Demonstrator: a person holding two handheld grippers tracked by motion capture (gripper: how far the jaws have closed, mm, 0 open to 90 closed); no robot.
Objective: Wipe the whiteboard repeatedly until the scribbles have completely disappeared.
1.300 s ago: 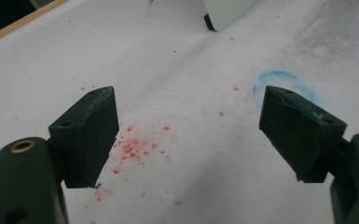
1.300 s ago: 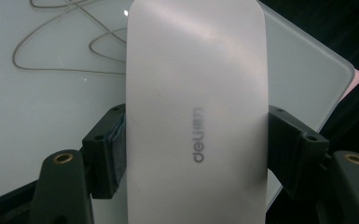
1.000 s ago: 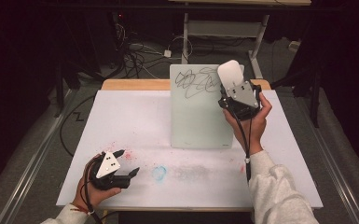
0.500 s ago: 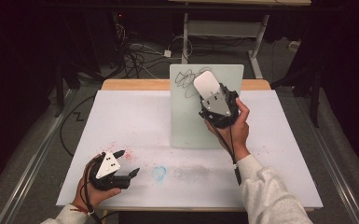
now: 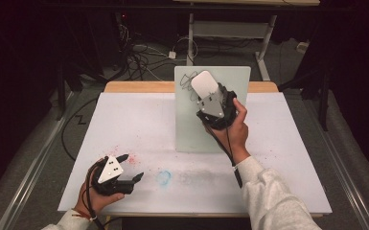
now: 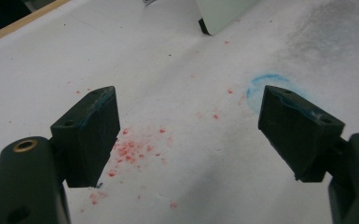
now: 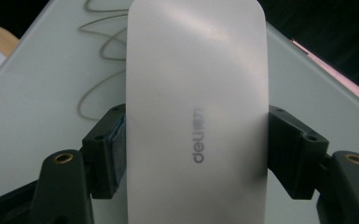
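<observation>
Two risks logged, largest item first.

White surface point(image 5: 139, 124): smooth, so little friction expected under anything loose.

Whiteboard point(image 5: 188, 132): lying flat at the far edge, unbraced. Likely to skate or twist under a sideways wipe.

Left gripper point(image 5: 132, 166): parked at the near left corner, well apart from the board, jaws wide open on nothing. No help holding it down.

Eraser point(image 7: 196, 93): clamped across its width by the right gripper point(image 7: 196, 154), poised over the board's top left. Slick shell, could pivot or slip. Contact with the board: cannot tell.

Scribble point(image 7: 98, 51): may end up smeared or partly missed.
</observation>
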